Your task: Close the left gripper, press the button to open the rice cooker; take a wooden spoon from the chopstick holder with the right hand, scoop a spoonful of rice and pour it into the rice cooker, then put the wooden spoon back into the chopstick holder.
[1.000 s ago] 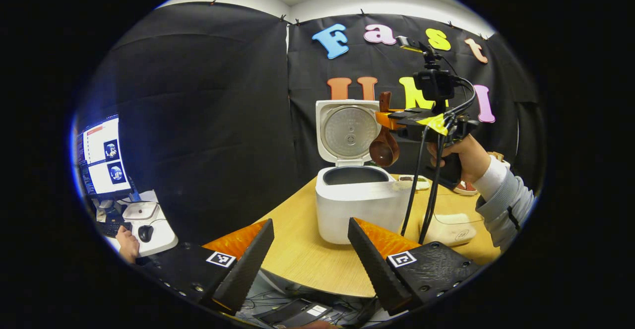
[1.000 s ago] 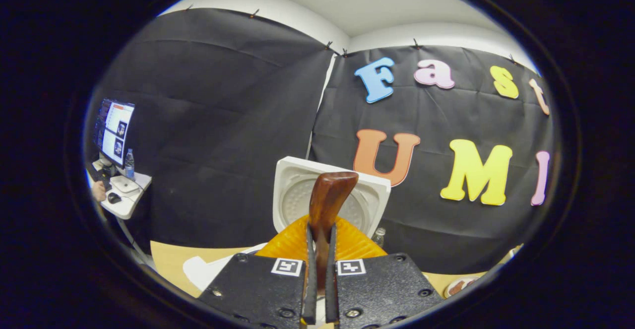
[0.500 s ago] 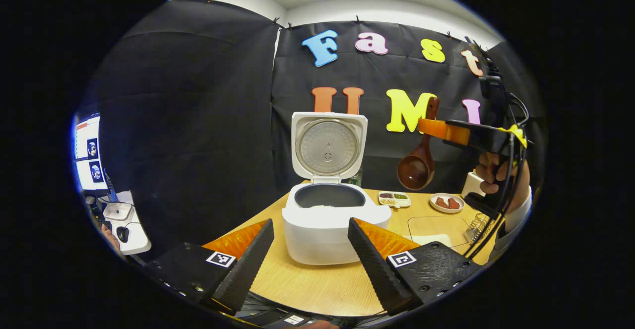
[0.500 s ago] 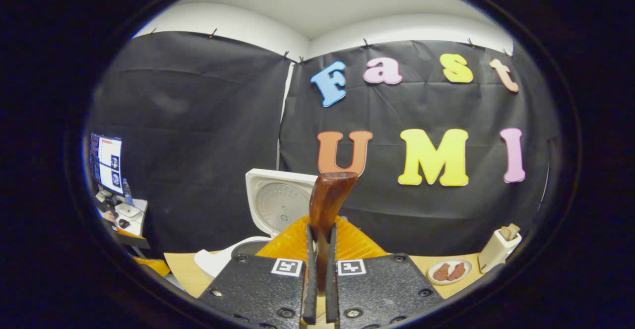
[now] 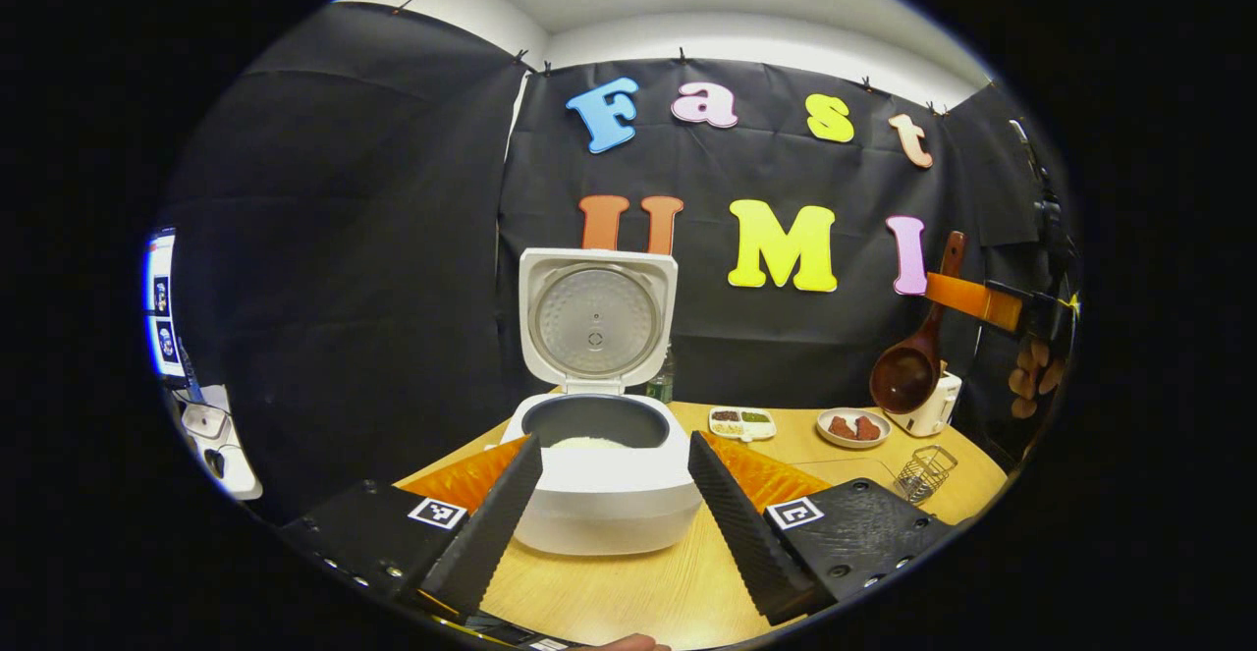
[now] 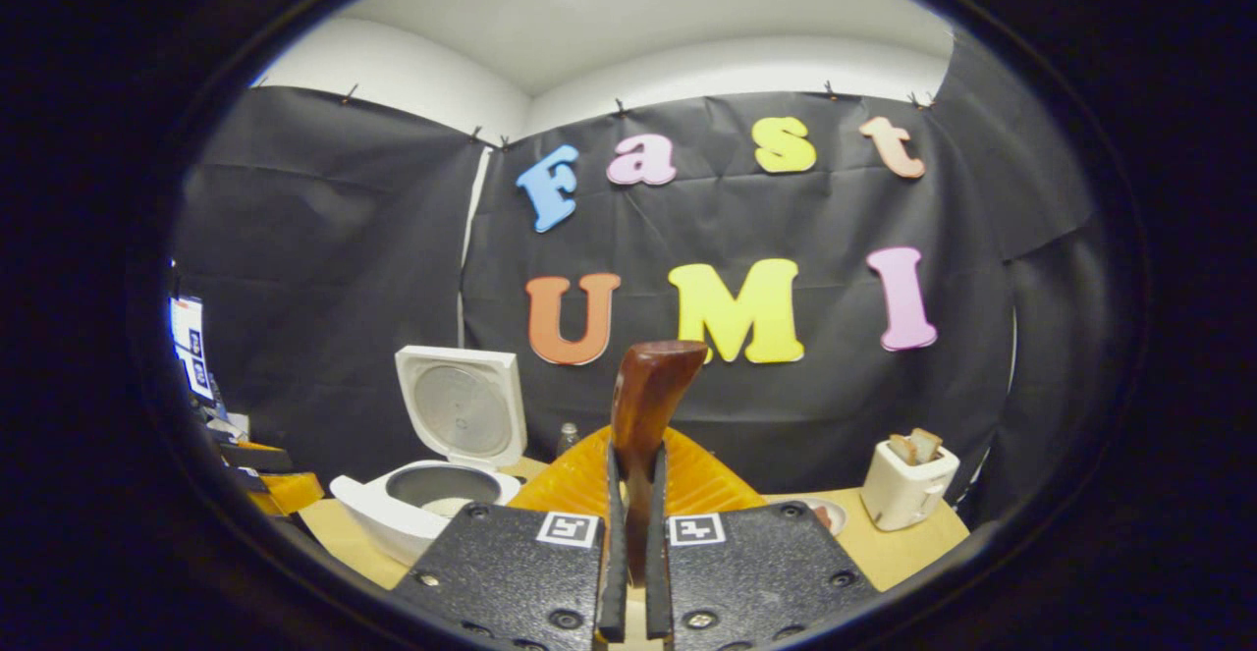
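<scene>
The white rice cooker [image 5: 599, 504] stands on the wooden table with its lid [image 5: 597, 317] raised upright and white rice [image 5: 586, 443] in the pot. My left gripper [image 5: 614, 494] is open just in front of the cooker, with nothing between its fingers. Far right and high above the table, my right gripper [image 5: 945, 290] is shut on the handle of the wooden spoon [image 5: 905, 376], whose bowl hangs downward. The wire chopstick holder [image 5: 923, 472] stands below it. In the right gripper view the spoon handle [image 6: 650, 391] sticks up between the shut fingers of my right gripper [image 6: 633, 504], with the cooker [image 6: 422, 499] to the left.
A white toaster [image 6: 908, 484] stands at the table's right end. A plate of red food [image 5: 852, 427] and a small condiment tray [image 5: 741, 422] lie behind the cooker. A desk with a monitor [image 5: 160, 302] is far left. The table edge runs close under my left gripper.
My right gripper has carried the spoon to the right, away from the cooker's rim toward the table's right end. The left gripper stays open and now faces the cooker squarely.
</scene>
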The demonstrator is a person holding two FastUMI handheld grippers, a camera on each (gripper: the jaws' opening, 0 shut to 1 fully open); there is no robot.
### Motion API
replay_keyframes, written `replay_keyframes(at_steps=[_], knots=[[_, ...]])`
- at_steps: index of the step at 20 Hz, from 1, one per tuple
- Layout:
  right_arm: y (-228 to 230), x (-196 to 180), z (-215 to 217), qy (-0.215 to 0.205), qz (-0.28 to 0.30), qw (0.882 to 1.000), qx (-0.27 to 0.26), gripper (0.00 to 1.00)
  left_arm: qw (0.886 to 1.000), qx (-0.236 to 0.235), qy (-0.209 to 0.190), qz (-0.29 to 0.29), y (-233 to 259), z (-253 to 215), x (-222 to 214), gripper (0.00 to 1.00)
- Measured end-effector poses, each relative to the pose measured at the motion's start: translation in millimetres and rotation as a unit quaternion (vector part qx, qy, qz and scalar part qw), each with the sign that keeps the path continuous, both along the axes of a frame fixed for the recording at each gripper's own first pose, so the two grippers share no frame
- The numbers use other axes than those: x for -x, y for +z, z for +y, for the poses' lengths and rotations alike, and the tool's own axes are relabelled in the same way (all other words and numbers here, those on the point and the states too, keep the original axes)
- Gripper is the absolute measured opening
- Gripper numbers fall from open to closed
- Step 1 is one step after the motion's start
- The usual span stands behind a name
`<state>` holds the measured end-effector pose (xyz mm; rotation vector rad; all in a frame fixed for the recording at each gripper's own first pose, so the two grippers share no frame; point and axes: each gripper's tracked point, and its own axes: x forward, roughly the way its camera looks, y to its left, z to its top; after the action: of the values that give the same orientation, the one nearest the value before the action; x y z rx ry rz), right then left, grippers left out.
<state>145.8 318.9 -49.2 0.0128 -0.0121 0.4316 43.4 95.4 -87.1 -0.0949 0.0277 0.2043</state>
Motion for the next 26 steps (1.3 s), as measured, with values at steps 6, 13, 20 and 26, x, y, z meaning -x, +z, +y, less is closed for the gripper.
replay_keyframes(at_steps=[6,13,20,26], knots=[[-18.1,-27.9,-95.6,-0.098,0.023,0.995,-0.016,0.13,1.0,-0.006,-0.017,0.002,-3.6,-22.7,-13.9,0.96],[-84.0,-44.6,-173.1,-0.166,0.074,0.983,-0.005,0.14,1.0,-0.007,-0.026,0.0,-3.6,-46.6,-21.7,0.96],[-129.8,-49.0,-197.1,-0.155,0.134,0.978,-0.034,0.18,0.999,-0.011,-0.031,-0.004,1.1,-69.2,-30.7,0.95],[-126.9,-52.7,-216.5,-0.164,0.122,0.978,-0.048,0.53,1.0,-0.011,-0.029,-0.001,4.7,-73.5,-39.7,0.95]])
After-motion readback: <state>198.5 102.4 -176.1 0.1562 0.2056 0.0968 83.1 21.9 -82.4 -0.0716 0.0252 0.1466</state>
